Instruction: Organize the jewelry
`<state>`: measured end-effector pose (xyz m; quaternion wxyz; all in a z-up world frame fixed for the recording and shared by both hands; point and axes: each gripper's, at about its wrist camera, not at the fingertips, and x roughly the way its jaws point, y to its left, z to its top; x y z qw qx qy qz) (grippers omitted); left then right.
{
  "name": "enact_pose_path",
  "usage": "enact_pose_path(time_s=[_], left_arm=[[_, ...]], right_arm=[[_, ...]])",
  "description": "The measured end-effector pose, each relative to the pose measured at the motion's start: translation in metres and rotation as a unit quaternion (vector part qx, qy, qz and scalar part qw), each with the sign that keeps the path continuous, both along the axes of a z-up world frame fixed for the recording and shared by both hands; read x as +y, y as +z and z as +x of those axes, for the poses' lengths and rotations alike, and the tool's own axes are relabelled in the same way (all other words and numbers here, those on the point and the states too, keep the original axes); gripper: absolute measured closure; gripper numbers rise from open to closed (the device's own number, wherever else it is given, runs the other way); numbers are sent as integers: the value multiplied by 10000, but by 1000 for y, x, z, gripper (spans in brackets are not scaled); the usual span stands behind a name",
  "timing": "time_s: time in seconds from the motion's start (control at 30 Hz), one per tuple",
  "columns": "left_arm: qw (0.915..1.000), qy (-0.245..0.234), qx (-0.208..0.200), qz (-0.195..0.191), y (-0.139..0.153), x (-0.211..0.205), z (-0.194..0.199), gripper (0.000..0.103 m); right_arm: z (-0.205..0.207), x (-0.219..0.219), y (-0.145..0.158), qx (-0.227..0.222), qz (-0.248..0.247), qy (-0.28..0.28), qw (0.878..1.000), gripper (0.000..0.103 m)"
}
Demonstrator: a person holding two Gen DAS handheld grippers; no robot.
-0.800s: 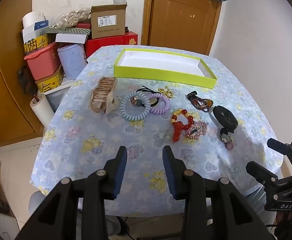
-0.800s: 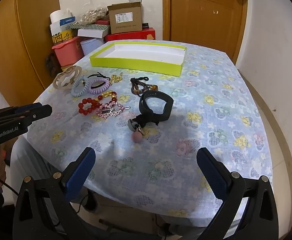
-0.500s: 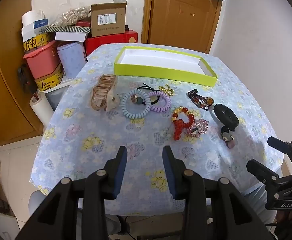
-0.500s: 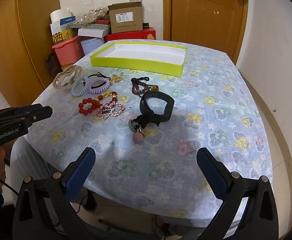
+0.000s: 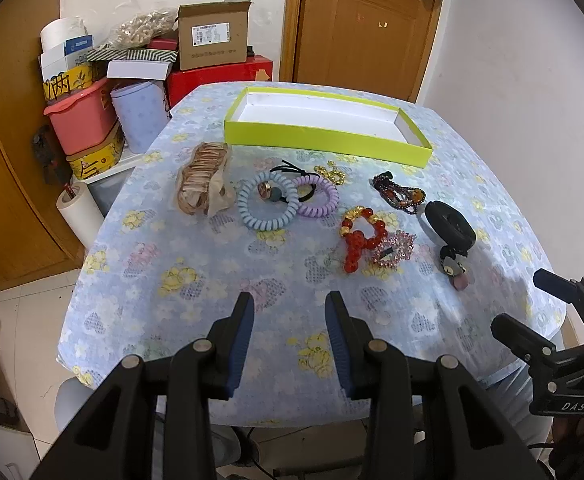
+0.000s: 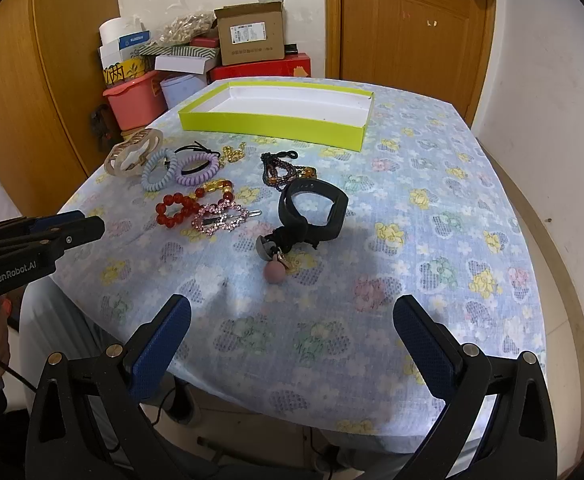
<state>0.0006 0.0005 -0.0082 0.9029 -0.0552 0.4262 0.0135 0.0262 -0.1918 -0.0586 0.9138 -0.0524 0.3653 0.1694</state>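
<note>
Right gripper point(image 6: 292, 332), jaws wide and empty, hovers over the table's point(image 6: 431, 184) near edge; black hair tie point(image 6: 311, 210) lies just beyond. Left gripper point(image 5: 290, 330), narrower, empty; blue coil tie point(image 5: 268, 202) further ahead, lime tray point(image 5: 323, 138) beyond.

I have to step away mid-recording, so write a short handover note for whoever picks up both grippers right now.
Left hand-held gripper: open, empty, above the table's near edge.
Right hand-held gripper: wide open, empty, facing the black band.
Yellow-green tray: at the far side, nothing in it.
On the tablecloth, all loose: beige claw clip, blue coil tie, purple coil tie, red bead bracelet, pink rhinestone clip, dark bead strand.
Done: nothing.
Left: every piece into the tray.
</note>
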Motion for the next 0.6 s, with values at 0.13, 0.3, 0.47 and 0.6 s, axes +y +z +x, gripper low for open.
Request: enact_pose_path(time_s=[0.13, 0.3, 0.47, 0.6], left_arm=[[10000, -20, -9, 6, 0, -1, 0, 65], [10000, -32, 2, 0, 0, -1, -1, 65], [10000, -39, 0, 9, 0, -3, -1, 65], [10000, -35, 1, 22, 0, -4, 0, 65]], right_arm=[[0, -1, -1, 12, -7, 2, 10000, 2], [-1, 0, -1, 22, -11, 0, 10000, 2], [0, 0, -1, 25, -13, 3, 10000, 2], [0, 0, -1, 22, -15, 3, 10000, 2]])
